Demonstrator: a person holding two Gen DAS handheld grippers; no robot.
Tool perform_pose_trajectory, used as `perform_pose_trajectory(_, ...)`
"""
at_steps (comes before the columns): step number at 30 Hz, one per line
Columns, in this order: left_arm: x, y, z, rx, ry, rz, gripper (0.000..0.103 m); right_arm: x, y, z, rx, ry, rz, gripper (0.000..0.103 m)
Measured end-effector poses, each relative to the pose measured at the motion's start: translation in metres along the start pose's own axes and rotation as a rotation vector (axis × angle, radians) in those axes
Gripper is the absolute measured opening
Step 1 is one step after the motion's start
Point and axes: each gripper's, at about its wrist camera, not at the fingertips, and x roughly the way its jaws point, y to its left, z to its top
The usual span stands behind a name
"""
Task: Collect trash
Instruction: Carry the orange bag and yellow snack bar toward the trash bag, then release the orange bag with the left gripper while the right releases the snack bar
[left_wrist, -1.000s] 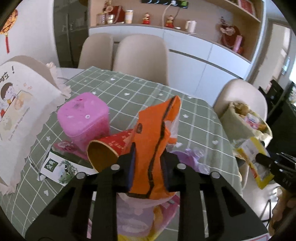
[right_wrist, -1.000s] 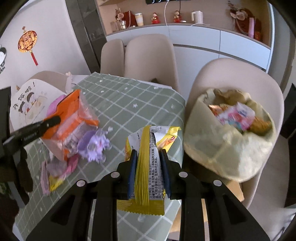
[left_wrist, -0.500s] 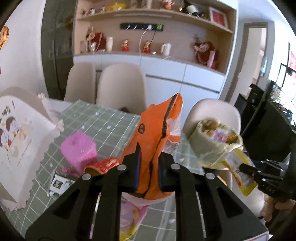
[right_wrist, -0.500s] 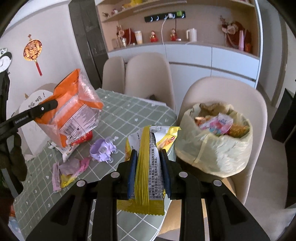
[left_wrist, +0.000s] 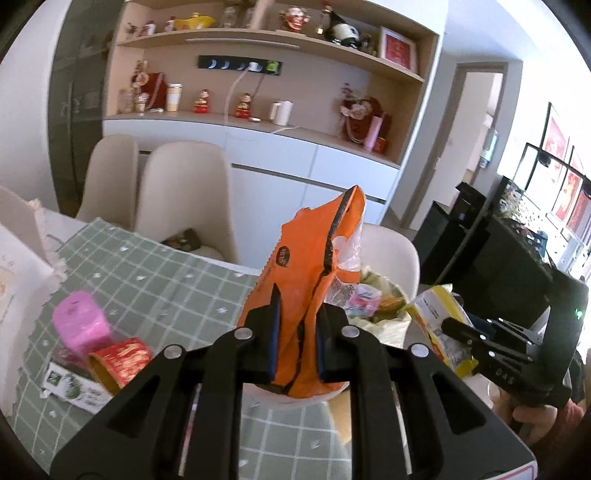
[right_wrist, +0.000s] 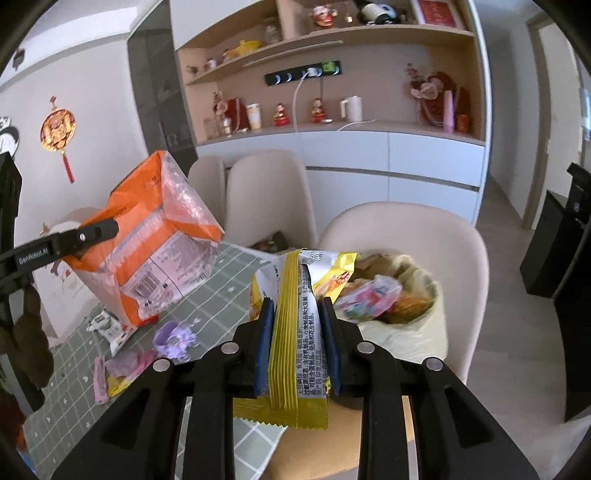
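My left hand-held gripper (left_wrist: 295, 343) was clamped on an orange snack bag (left_wrist: 314, 295), both pads pressed against its crumpled lower half, and the bag stood up between the fingers, clear of the bench (left_wrist: 155, 280). From the right wrist view the same bag (right_wrist: 155, 251) hung in the air above the green checked cloth, its printed back panel facing that camera.

My right hand-held gripper (right_wrist: 295, 343) was clamped on a yellow wrapper (right_wrist: 299, 332), pinched flat between the 2 blue pads with its crimped bottom edge hanging below them. The left wrist view showed that wrapper (left_wrist: 439, 328) held out just beside the trash bag (left_wrist: 384, 317).

The pale yellow trash bag (right_wrist: 406, 332) sat open on the seat of a cream chair (right_wrist: 424, 240) at the bench's edge, already holding several wrappers.

On the bench lay a pink tub (left_wrist: 81, 325), a red paper cup (left_wrist: 118, 362) on its side, a white and green packet (left_wrist: 70, 384), a purple plastic piece (right_wrist: 173, 338) and some flat wrappers (right_wrist: 118, 373).
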Motion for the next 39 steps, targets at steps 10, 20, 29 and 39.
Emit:
perform_pose_trajectory(10,0.061,-0.06,0.026,0.012,0.052,-0.08,0.013,-0.001,-0.066,0.019,0.033,-0.045,-0.025,0.025)
perform_pose_trajectory(20,0.127,-0.102,0.06,0.001,0.062,-0.108,0.014,0.004,-0.135,0.034,0.029,-0.083,-0.052,0.025)
perform_pose_trajectory(29,0.231,-0.128,0.047,-0.036,0.209,-0.121,0.014,0.026,-0.207,0.034,0.103,-0.06,-0.094,0.025)
perform_pose_trajectory(39,0.333,-0.14,-0.009,0.124,0.475,0.015,0.013,0.066,-0.263,0.038,0.149,-0.007,-0.097,0.025)
